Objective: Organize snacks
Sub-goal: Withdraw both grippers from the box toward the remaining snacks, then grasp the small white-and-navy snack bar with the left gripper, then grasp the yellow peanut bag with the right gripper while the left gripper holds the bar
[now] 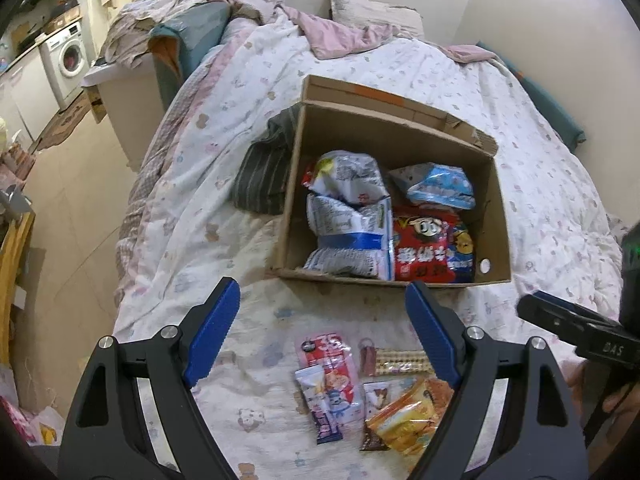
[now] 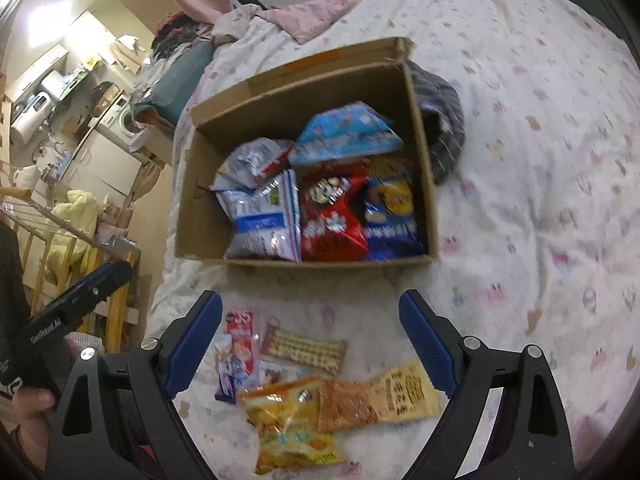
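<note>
Both the left gripper [image 1: 322, 312] and right gripper [image 2: 310, 324] hang spread and empty above loose snack packets [image 2: 296, 408], probably awaiting the far cardboard box [image 2: 420, 128].

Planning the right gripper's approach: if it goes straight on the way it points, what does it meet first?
Probably the small snack packets lying on the quilt between the open right gripper's fingers, short of the cardboard box; depth is unclear.

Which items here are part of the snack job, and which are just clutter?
Job: cardboard box already holding big bags; red snack bag inside; loose small packets on the quilt, such as the yellow packet and wafer packet.

Clutter: striped cloth beside the box, pink blanket, washing machine.
</note>
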`<state>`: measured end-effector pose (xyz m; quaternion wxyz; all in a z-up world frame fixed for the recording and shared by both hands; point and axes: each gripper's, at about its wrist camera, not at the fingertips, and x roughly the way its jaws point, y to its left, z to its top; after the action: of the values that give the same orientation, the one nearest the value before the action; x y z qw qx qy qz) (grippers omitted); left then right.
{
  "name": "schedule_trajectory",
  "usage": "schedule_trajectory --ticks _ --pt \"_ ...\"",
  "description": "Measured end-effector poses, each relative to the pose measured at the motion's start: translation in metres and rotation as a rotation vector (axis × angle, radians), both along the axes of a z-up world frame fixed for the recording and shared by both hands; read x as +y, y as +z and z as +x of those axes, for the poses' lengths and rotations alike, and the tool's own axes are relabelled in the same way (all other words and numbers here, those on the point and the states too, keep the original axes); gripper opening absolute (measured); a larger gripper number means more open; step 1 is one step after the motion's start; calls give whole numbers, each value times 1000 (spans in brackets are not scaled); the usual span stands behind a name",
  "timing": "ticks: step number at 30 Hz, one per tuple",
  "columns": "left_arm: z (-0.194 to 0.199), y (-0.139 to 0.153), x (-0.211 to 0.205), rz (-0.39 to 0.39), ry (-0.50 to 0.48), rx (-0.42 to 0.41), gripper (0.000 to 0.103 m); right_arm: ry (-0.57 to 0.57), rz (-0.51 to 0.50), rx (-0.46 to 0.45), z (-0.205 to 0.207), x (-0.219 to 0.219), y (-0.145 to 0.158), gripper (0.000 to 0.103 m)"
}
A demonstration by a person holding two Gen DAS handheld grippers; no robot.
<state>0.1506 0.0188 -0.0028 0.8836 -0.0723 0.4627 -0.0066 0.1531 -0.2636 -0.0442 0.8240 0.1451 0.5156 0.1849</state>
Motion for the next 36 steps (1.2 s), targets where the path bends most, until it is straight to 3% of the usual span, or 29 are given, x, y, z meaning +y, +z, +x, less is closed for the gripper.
schedule_trajectory --ticks 5,10,14,19,21,22,23,30,36 --pt "-3 -20 9 -1 9 71 82 -32 11 38 -11 -13 -12 92" --pt "-7 -68 14 -62 40 263 81 -60 -13 87 -15 -25 -31 92" --pt "-15 -113 2 -93 50 407 57 -63 -33 103 -17 -31 -40 92" --pt "-15 -136 -18 -37 15 456 50 -69 -51 127 -23 -40 -48 92" --pt "-16 -141 -23 15 16 472 33 -76 -55 136 -25 -45 -50 92" --pt "-16 -144 -23 13 22 485 18 -81 -58 143 -25 -48 -52 92" --pt "-16 -146 -23 4 28 499 15 -84 -61 148 -25 -50 -54 92" --pt "-19 -129 -21 -18 22 453 14 -75 -38 243 -26 -56 -74 92" --pt "-30 -85 -16 -34 -5 306 14 17 -68 310 -29 -38 -84 92"
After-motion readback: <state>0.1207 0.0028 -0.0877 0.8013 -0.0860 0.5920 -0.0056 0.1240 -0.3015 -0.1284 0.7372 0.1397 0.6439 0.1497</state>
